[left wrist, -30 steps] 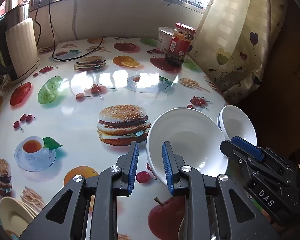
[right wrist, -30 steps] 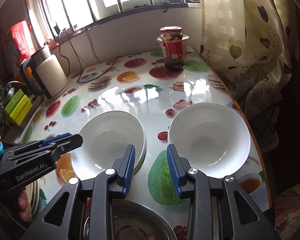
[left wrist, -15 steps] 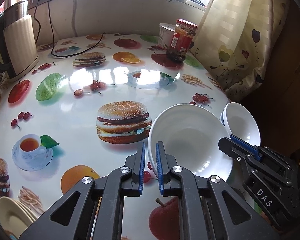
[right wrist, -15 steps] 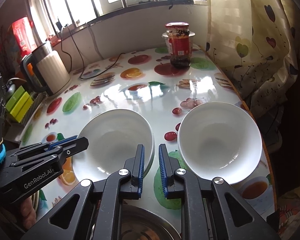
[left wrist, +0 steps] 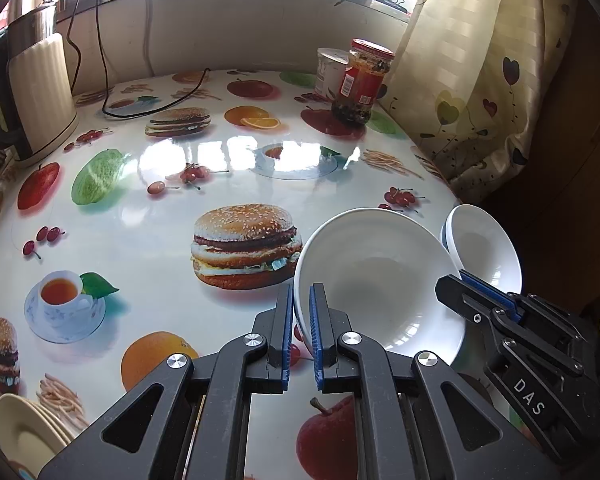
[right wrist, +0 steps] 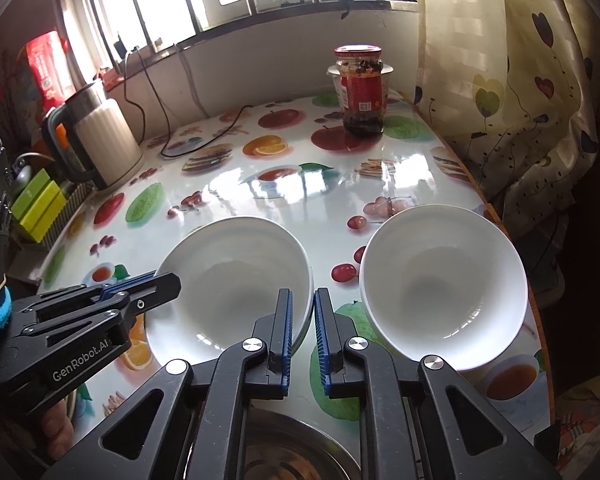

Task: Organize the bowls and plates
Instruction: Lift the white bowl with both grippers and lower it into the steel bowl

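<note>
left tongs [left wrist: 300, 312] clamping the near rim of the left bowl [left wrist: 376, 276] | right tongs [right wrist: 302, 312] pinching the same bowl's right rim | second bowl [right wrist: 444, 280] sitting at right on the surface [right wrist: 300, 184]

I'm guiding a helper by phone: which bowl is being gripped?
Find the food-print table and its near edge with two white bowls. It's the left bowl: both the left gripper and the right gripper pinch its rim; its neighbour sits free.
</note>
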A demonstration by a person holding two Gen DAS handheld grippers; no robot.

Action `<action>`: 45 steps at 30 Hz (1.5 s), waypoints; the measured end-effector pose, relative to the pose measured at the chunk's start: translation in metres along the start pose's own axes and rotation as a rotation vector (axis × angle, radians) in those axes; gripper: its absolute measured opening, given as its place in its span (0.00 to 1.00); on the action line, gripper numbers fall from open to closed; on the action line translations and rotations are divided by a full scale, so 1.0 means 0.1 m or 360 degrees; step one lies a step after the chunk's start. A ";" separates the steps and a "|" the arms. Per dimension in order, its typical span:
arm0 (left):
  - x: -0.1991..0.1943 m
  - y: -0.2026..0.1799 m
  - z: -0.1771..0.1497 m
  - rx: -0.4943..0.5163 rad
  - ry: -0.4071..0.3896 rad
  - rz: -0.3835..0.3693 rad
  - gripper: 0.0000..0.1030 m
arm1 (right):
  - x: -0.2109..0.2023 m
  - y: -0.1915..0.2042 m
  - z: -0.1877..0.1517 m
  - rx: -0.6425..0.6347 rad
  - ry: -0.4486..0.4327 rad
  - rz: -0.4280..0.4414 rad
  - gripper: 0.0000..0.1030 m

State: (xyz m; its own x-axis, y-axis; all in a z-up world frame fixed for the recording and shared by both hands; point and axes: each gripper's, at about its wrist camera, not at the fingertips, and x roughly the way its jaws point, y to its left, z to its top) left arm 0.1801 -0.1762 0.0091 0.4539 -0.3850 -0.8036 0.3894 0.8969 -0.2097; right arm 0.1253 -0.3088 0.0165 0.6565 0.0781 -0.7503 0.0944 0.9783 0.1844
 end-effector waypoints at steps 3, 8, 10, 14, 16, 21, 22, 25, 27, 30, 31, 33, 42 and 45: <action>-0.01 0.00 0.01 -0.0005 -0.0008 -0.0009 0.08 | 0.00 -0.02 0.00 0.0013 -0.0001 0.0005 0.11; -0.08 -0.04 0.01 0.0005 -0.0034 -0.0012 0.08 | -0.05 -0.04 -0.01 0.0023 -0.0017 0.0011 0.11; -0.11 -0.05 0.00 0.0002 -0.0040 -0.0017 0.08 | -0.08 -0.05 -0.01 0.0033 -0.0031 0.0014 0.11; -0.21 -0.07 -0.01 0.0010 -0.0066 -0.0029 0.08 | -0.18 -0.04 -0.01 0.0036 -0.0061 0.0017 0.11; -0.26 -0.09 -0.02 0.0014 -0.0075 -0.0035 0.08 | -0.24 -0.03 -0.02 0.0034 -0.0075 0.0020 0.11; -0.37 -0.14 -0.07 0.0031 -0.0092 -0.0059 0.08 | -0.40 -0.02 -0.04 0.0036 -0.0117 0.0014 0.11; -0.39 -0.15 -0.08 0.0032 -0.0094 -0.0062 0.08 | -0.43 -0.02 -0.05 0.0039 -0.0123 0.0013 0.11; -0.47 -0.20 -0.14 0.0046 -0.0098 -0.0076 0.08 | -0.53 0.00 -0.09 0.0046 -0.0145 0.0008 0.11; -0.52 -0.23 -0.17 0.0062 -0.0107 -0.0088 0.08 | -0.60 0.01 -0.12 0.0049 -0.0161 0.0001 0.11; -0.57 -0.25 -0.23 0.0073 -0.0104 -0.0104 0.08 | -0.70 0.02 -0.18 0.0061 -0.0178 -0.0014 0.11; -0.59 -0.26 -0.25 0.0073 -0.0102 -0.0110 0.08 | -0.74 0.03 -0.20 0.0064 -0.0180 -0.0014 0.11; -0.64 -0.30 -0.30 0.0095 -0.0107 -0.0119 0.08 | -0.80 0.03 -0.25 0.0068 -0.0191 -0.0020 0.11; -0.68 -0.40 -0.51 0.0150 -0.0053 -0.0164 0.08 | -1.03 0.02 -0.52 0.0138 -0.0215 -0.0056 0.11; -0.68 -0.43 -0.58 0.0178 -0.0032 -0.0165 0.08 | -1.05 0.01 -0.63 0.0165 -0.0207 -0.0070 0.11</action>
State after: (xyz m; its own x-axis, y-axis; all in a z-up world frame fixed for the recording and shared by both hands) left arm 0.0860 -0.1757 0.0400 0.4222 -0.4797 -0.7692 0.5215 0.8226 -0.2267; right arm 0.0093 -0.3044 0.0556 0.7407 0.0033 -0.6719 0.1975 0.9548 0.2223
